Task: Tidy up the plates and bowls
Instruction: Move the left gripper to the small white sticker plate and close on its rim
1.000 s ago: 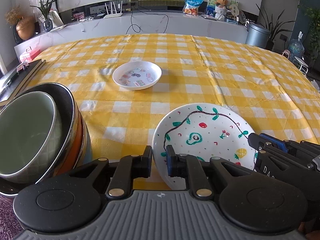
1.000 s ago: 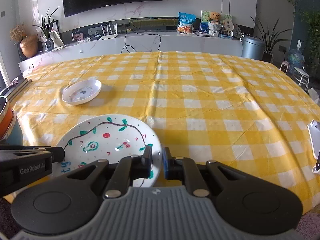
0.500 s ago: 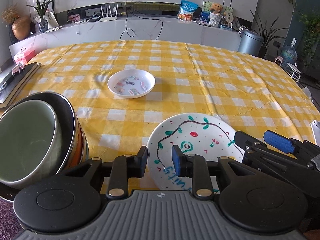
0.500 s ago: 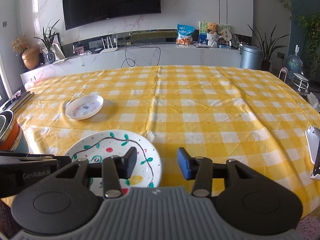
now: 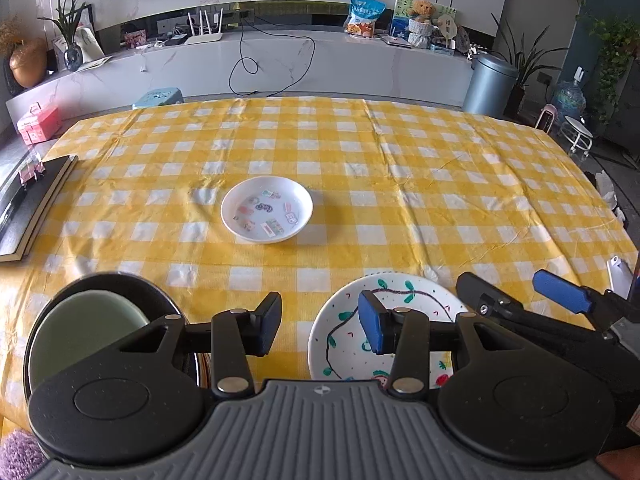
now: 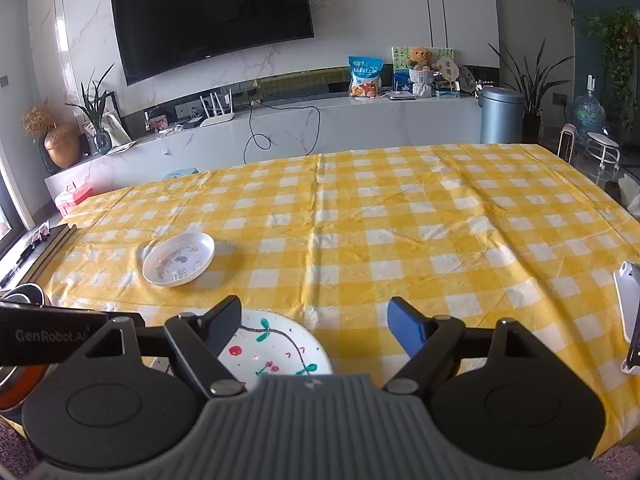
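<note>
I'm working in a home living room: straight ahead of my grippers a large black curved television hangs on a marble wall above a long white marble console holding a brown teddy bear, potted green plants and a white router, beyond the yellow-and-white checked tablecloth.

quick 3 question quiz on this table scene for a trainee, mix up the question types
1. True or false: the painted plate is clamped between the fingers of the left gripper.
2. Multiple choice: where does the small sticker dish sit? A) stacked on the painted plate B) alone on the yellow checked cloth, farther from the grippers than the plate C) inside the nested bowls
3. Short answer: what lies between the fingers of the right gripper?

Key
1. False. The plate lies flat on the cloth and the jaws are opening with nothing pressed between them.
2. B
3. Nothing; its jaws are opening over the cloth and plate edge.
</note>
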Demonstrator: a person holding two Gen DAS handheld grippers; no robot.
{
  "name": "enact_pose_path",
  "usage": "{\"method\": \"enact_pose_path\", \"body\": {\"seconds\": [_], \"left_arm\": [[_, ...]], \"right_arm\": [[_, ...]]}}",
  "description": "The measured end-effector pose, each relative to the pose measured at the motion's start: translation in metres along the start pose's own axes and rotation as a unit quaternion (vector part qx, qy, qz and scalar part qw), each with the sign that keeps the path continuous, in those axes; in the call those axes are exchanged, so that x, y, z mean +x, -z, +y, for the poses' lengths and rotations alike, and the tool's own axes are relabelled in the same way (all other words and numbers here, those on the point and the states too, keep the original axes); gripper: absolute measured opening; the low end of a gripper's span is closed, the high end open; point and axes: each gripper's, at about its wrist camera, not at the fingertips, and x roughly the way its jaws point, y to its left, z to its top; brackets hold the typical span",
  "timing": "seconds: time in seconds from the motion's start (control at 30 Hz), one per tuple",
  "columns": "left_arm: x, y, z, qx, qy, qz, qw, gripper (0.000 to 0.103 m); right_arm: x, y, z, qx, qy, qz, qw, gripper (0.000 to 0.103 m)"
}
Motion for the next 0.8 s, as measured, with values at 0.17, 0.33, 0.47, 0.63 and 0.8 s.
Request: {"method": "enact_pose_path", "body": {"seconds": [0.17, 0.33, 0.47, 0.63, 0.8], "left_arm": [[-0.001, -0.024, 0.011, 0.023, 0.018, 0.015, 0.9995, 0.054], [0.005, -0.048, 0.033, 0.029, 0.032, 0.039, 0.9983, 0.054], [0.009, -0.064, 0.046, 0.059, 0.01, 0.044, 0.9973, 0.054], [0.023, -0.082, 0.065, 0.079, 0.012, 0.056, 0.9952, 0.054], [0.048, -0.098, 0.084, 0.088, 0.035, 0.074, 0.9928, 0.054]], "right_arm": [[0.012, -0.014, 0.011, -0.002, -0.021, 0.014, 1.0, 0.081], [0.028, -0.026, 0.023, -0.003, -0.043, 0.03, 0.999, 0.081], [0.041, -0.034, 0.034, -0.009, -0.051, 0.037, 0.998, 0.08], [0.059, -0.045, 0.048, -0.016, -0.063, 0.042, 0.997, 0.081], [0.082, -0.054, 0.056, 0.004, -0.076, 0.064, 0.995, 0.079]]}}
